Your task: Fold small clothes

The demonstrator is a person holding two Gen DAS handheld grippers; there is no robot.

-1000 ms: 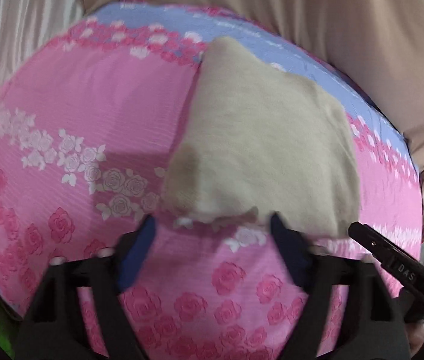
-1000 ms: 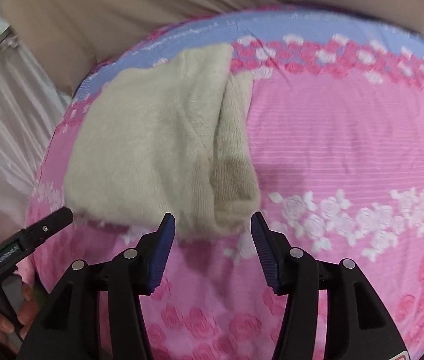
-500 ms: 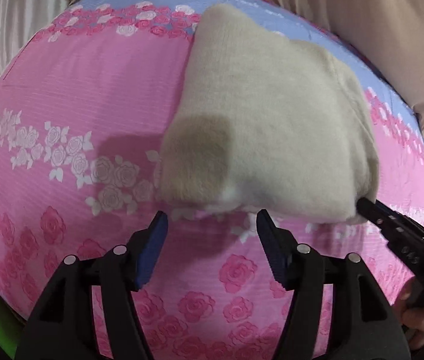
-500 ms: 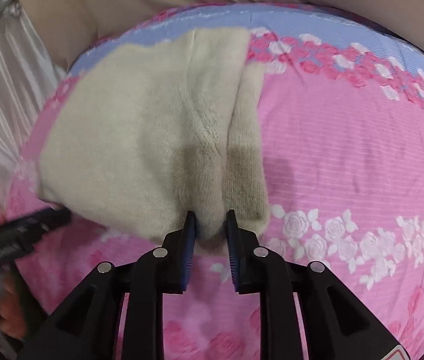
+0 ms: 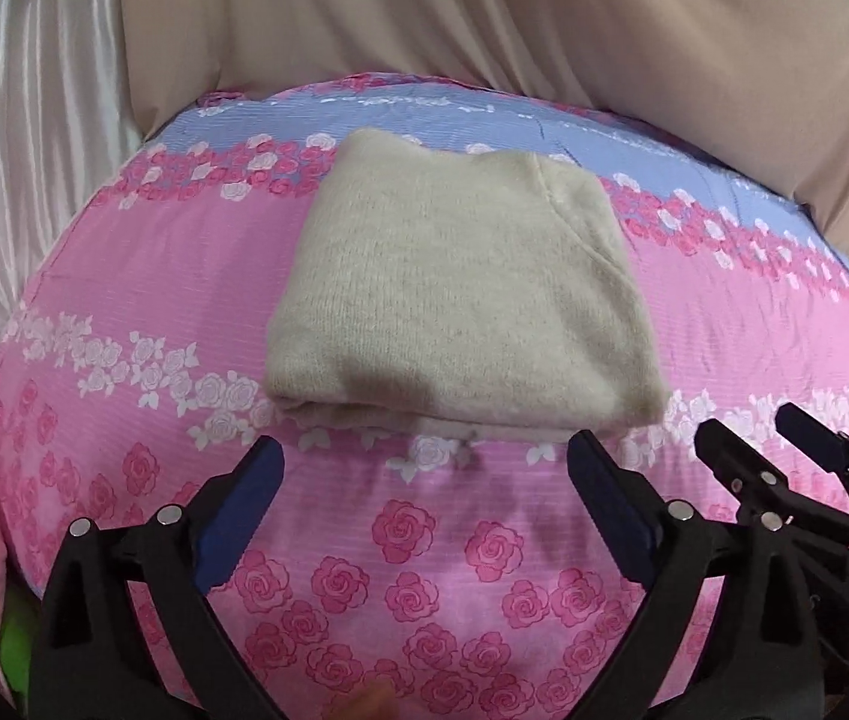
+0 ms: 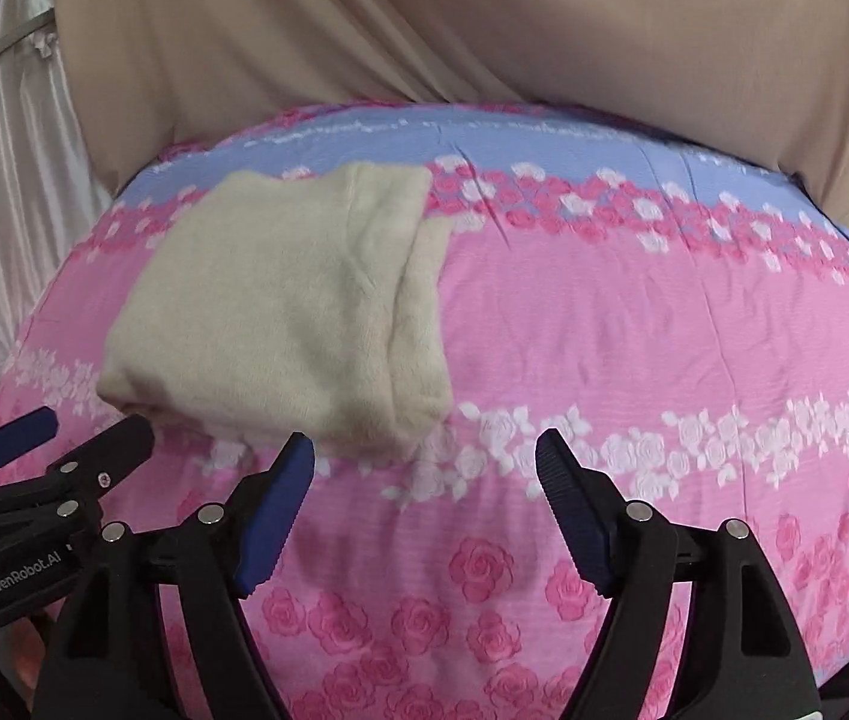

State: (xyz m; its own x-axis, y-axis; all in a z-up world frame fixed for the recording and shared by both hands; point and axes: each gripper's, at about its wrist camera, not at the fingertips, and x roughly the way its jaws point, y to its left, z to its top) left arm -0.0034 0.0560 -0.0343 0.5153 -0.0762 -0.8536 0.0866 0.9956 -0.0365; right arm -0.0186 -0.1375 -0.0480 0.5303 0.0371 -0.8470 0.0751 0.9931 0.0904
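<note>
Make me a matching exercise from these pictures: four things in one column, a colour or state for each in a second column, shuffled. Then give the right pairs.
Things:
1. folded sweater
2. bedspread
3. left claw
4. curtain

Colours or states:
A. open, holding nothing
B. white and shiny, hanging at the left
C. beige, lying flat in a folded bundle
D. pink with a rose print and a blue band at the far edge

Pairs: 1-C, 2-D, 3-A, 4-B. The right claw is open too, short of the sweater's near edge.
</note>
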